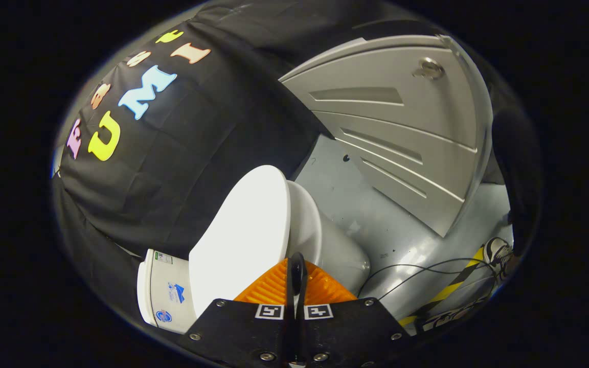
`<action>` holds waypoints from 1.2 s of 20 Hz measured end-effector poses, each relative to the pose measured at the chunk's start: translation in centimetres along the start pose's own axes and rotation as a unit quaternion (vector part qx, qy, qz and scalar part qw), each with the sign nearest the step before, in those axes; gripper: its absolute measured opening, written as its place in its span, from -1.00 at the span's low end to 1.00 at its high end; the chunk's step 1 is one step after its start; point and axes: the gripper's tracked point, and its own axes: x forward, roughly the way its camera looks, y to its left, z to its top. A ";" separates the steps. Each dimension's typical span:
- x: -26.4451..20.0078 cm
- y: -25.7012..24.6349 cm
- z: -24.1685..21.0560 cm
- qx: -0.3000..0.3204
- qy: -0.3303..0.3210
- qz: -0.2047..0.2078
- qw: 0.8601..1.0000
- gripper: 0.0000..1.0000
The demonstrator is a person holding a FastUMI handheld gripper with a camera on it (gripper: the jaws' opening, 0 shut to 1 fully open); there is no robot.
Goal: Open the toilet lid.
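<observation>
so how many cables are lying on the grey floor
2 thin black cables run together across the glossy grey floor, right of the white toilet lid and beyond the nearly closed gripper. More may be hidden.

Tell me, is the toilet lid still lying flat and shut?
No, the toilet lid is lifted off the bowl, its edge at the tool fingers, which are closed together.

Unreadable stickers [169, 296] on the toilet tank [159, 286]

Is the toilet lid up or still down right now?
Partly up. The toilet lid stands at an angle off the bowl, a gap showing between them. The tongs are pinched nearly shut at its edge; grip unclear.
</observation>
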 end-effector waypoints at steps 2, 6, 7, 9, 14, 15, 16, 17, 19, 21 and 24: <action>-0.5 0.8 0.5 -0.020 -0.009 -0.005 1.000 -1.00; -2.1 2.7 1.5 -0.029 -0.037 -0.012 0.999 -1.00; -2.6 3.3 1.8 -0.036 -0.040 -0.011 0.998 -1.00; -3.3 4.4 2.3 -0.063 -0.047 -0.012 0.997 -1.00; -5.0 7.2 3.3 -0.141 -0.060 -0.023 0.988 -1.00; -5.3 7.7 3.5 -0.156 -0.064 -0.023 0.985 -0.99; -5.7 8.4 3.7 -0.169 -0.069 -0.022 0.983 -0.99; -6.1 9.1 3.8 -0.182 -0.073 -0.021 0.980 -1.00; -6.9 10.5 4.1 -0.202 -0.083 -0.018 0.976 -0.99; -7.7 11.8 4.3 -0.219 -0.093 -0.021 0.971 -0.99; -8.6 13.6 4.5 -0.256 -0.103 -0.029 0.961 -0.99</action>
